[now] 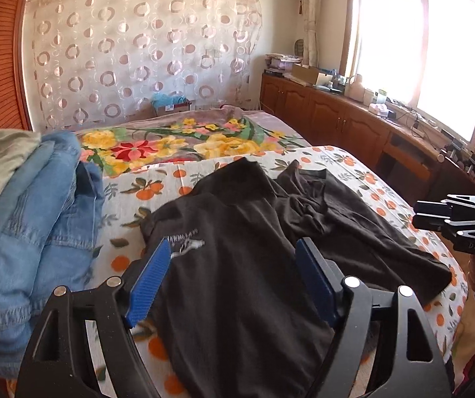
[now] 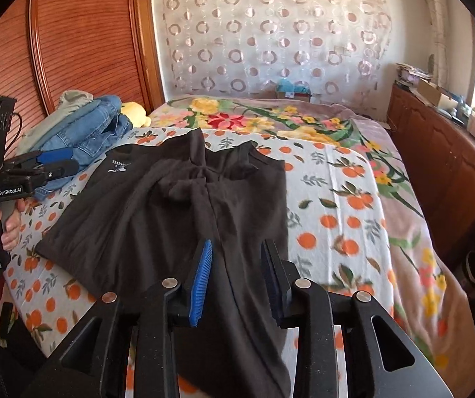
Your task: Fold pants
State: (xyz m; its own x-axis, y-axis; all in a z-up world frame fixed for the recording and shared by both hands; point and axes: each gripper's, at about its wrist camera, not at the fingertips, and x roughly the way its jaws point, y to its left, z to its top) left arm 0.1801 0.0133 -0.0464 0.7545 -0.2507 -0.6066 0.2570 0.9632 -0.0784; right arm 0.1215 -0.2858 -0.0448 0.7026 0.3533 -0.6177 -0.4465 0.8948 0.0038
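Pants (image 2: 177, 205) lay lengthwise away from me, waistband far | left claw (image 1: 234, 285) wide, empty, over the near left leg | right claw (image 2: 237, 285) partly open, empty, over the right leg | I judged both equally near.

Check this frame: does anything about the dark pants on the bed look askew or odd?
Yes. The dark pants lie unevenly: fabric is bunched in a knot of wrinkles near the crotch, and the waistband's two halves don't line up. Nothing looks spilled or damaged.

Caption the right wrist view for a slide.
Right gripper open above dark pants spread on the orange-print sheet.
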